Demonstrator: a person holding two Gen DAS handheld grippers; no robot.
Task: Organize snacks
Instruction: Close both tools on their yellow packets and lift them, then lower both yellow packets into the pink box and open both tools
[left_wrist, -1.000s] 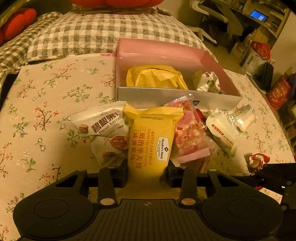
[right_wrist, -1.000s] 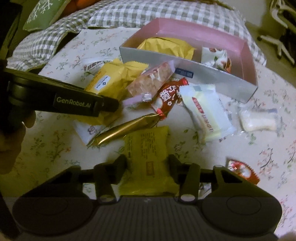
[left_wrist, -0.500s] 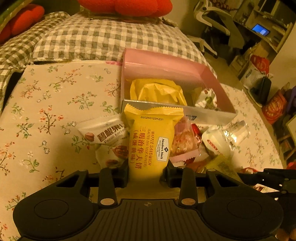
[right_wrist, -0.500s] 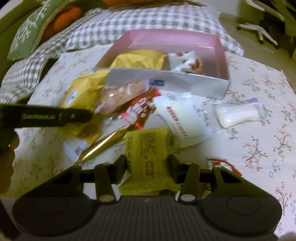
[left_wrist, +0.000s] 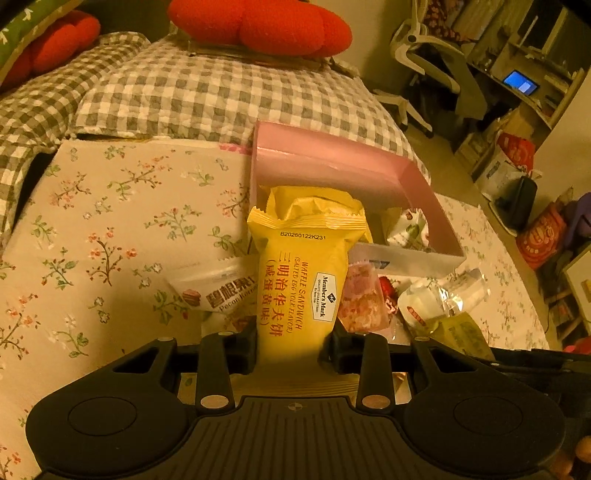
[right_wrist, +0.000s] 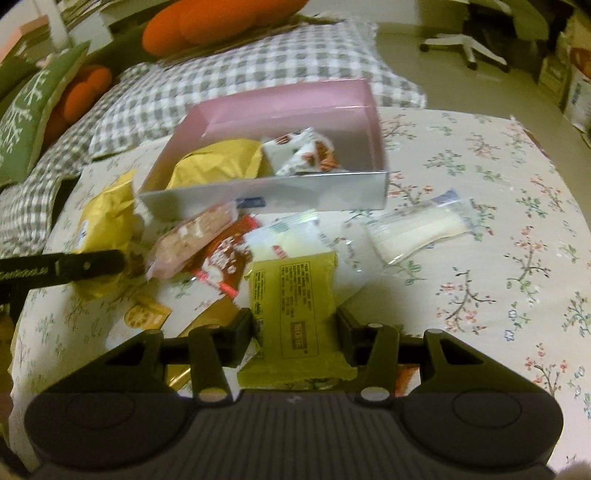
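My left gripper (left_wrist: 293, 349) is shut on a yellow waffle sandwich packet (left_wrist: 303, 280) and holds it above the snack pile, in front of the pink box (left_wrist: 332, 162). My right gripper (right_wrist: 295, 328) is shut on a yellow-green snack packet (right_wrist: 295, 295), lifted over the floral cloth. The pink box (right_wrist: 288, 107) holds a yellow packet (right_wrist: 214, 162) and a white nut packet (right_wrist: 303, 151). The left gripper's finger (right_wrist: 74, 267) shows at the left of the right wrist view.
Loose snacks lie before the box: a pink packet (right_wrist: 192, 240), a red packet (right_wrist: 225, 262), a white packet (right_wrist: 417, 229), a pecan packet (left_wrist: 218, 291). Checked bedding (left_wrist: 221, 92) and red cushions (left_wrist: 258, 26) lie behind. An office chair (left_wrist: 424, 70) stands far right.
Both grippers have risen with their packets. The left one has moved toward the box; the right one has lifted its packet off the cloth and swung left.
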